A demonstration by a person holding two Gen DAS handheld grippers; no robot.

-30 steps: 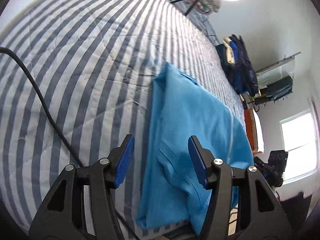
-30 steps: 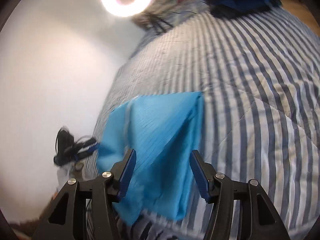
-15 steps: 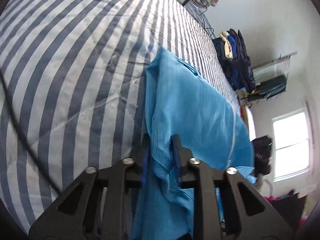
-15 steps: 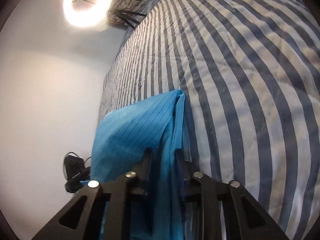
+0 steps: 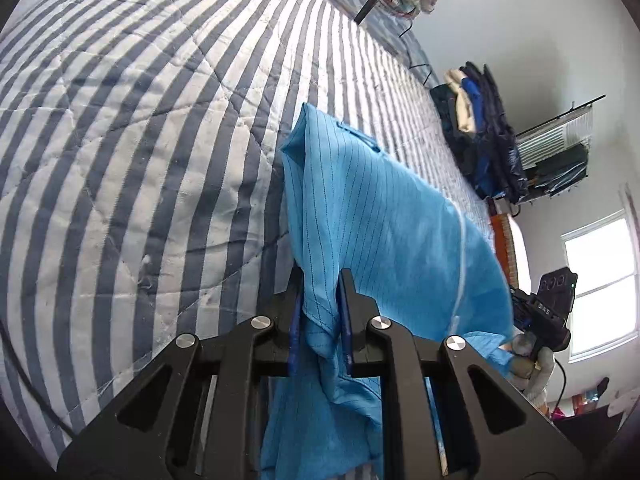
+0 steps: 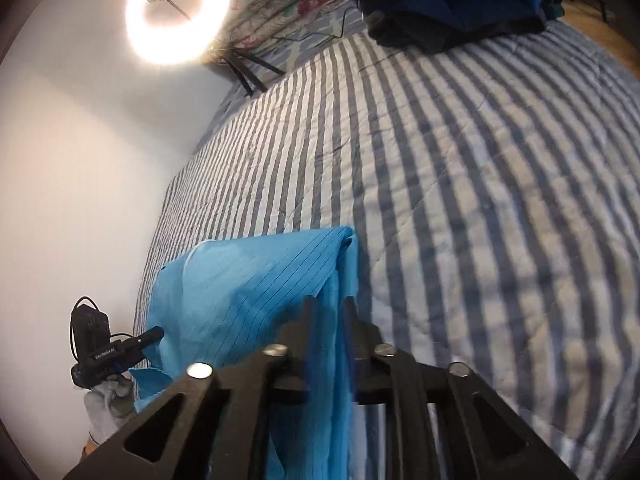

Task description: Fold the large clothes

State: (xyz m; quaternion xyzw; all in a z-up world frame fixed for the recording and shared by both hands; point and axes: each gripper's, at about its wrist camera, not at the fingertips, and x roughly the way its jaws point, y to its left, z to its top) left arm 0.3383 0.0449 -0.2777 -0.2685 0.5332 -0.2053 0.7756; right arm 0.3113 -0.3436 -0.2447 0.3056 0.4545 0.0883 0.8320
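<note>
One blue pinstriped garment (image 5: 384,216) lies on a bed with a blue-and-white striped quilt (image 5: 132,148), and two hand-held grippers hold it.

In the left wrist view, the left hand-held gripper (image 5: 320,300) is closed on a bunched edge of the garment; the cloth passes between its two fingers and hangs down below them. From there the garment stretches toward 12 o'clock and 2 o'clock, and its far part rests on the quilt. At 4 o'clock the other hand-held gripper is seen at the garment's far edge, held by a gloved hand (image 5: 536,368).

In the right wrist view, the right hand-held gripper (image 6: 328,312) has one fold of the same garment between its fingers. Its jaws have just been opening a little, but the pads look to be touching the cloth.

One ring light (image 6: 178,12) shines at 11 o'clock in this view. One pile of dark clothes (image 6: 452,4) sits on the quilt at 1 o'clock. One black cable (image 5: 24,376) lies across the quilt at 8 o'clock in the left view.
</note>
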